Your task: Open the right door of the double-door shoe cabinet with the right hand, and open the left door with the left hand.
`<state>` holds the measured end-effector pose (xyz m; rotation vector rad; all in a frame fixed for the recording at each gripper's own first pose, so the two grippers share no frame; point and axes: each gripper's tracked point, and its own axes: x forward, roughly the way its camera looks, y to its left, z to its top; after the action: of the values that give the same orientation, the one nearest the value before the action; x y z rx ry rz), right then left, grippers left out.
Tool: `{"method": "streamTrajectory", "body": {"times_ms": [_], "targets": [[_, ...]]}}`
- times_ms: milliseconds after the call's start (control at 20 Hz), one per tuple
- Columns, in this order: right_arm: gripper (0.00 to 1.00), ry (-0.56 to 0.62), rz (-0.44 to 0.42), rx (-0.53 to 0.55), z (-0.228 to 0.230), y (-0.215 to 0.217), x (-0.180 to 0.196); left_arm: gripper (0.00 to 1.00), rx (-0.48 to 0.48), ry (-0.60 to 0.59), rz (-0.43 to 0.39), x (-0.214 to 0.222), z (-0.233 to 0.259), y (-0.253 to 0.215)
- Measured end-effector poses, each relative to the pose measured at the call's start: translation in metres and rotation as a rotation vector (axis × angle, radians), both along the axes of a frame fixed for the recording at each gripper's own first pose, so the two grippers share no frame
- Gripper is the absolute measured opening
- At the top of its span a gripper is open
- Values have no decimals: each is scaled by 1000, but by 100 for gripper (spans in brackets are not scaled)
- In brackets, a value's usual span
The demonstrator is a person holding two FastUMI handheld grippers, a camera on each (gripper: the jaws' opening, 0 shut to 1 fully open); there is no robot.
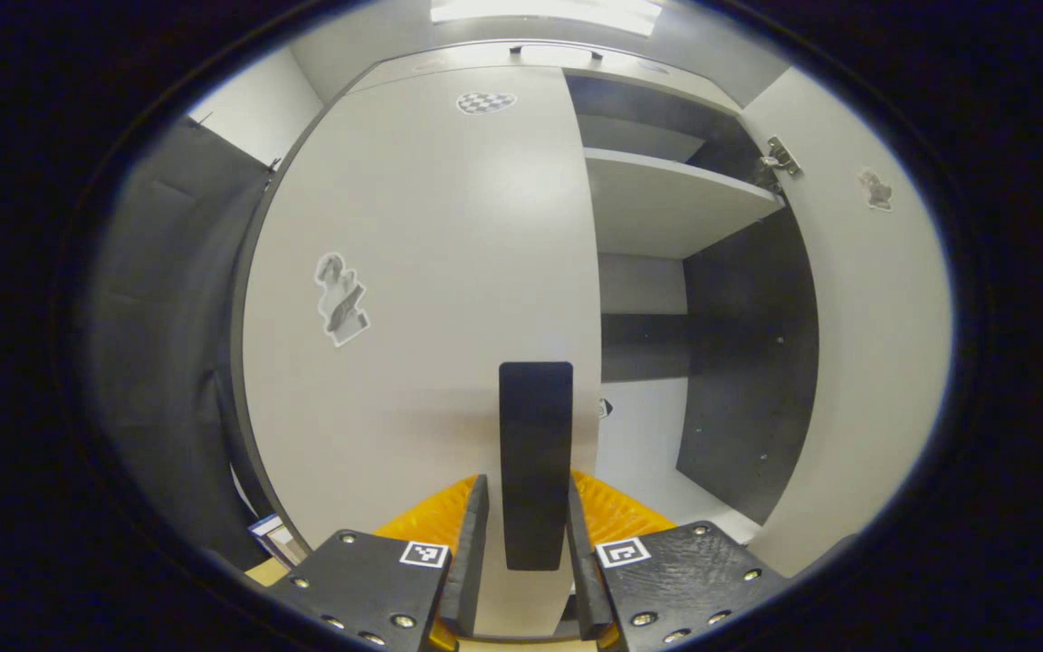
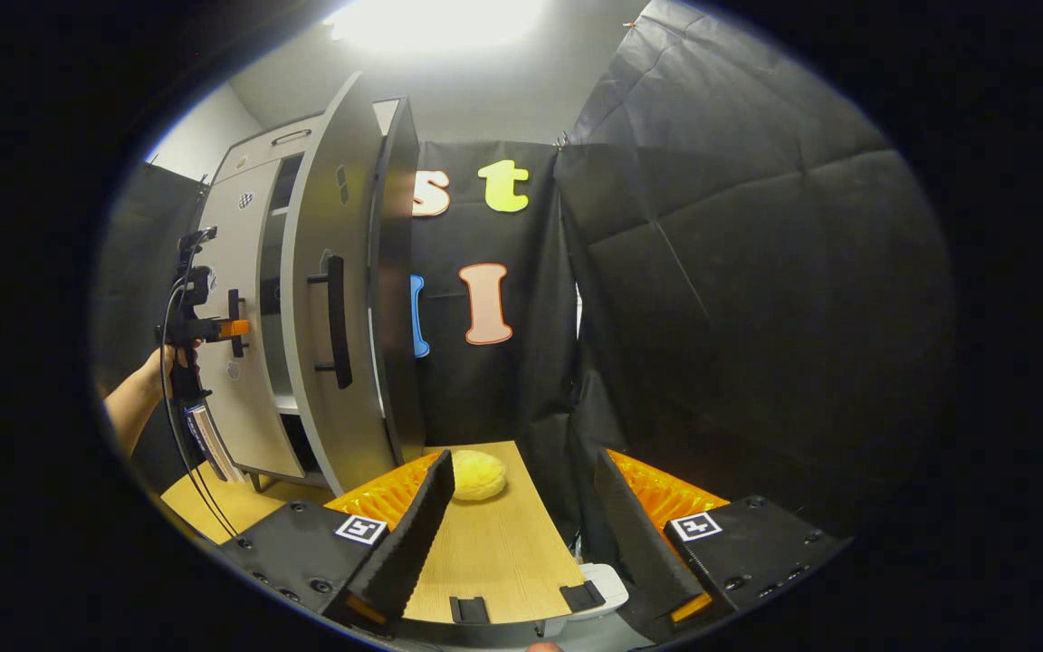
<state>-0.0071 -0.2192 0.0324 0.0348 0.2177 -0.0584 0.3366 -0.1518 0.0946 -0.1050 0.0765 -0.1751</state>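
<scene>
The grey shoe cabinet's left door faces me and looks closed. Its black bar handle stands upright between the fingers of my left gripper, which are shut on it. The right door is swung open, baring a shelf and dark inner walls. In the right gripper view the same open right door shows edge-on with its black handle. My right gripper stands open and away from the cabinet, holding nothing. Farther left, a hand holds the left gripper at the left door.
A wooden table top lies below my right gripper, with a round yellow object on it near the cabinet's foot. A white object sits at the table's near edge. Black cloth walls close in on the right.
</scene>
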Motion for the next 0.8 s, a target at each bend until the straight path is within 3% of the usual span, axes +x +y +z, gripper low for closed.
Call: {"method": "streamTrajectory", "body": {"times_ms": [50, 450, 800], "targets": [[98, -2, 3, 0, 0, 0, -1, 29, 20, 9, -2, -10, 1, 2], [98, -10, 50, 39, -1, 17, 6, 14, 3, 23, -31, -29, 5, 8], [98, -37, 122, 34, 10, 50, 5, 14, -10, 25, -58, -72, 7, 32]]}}
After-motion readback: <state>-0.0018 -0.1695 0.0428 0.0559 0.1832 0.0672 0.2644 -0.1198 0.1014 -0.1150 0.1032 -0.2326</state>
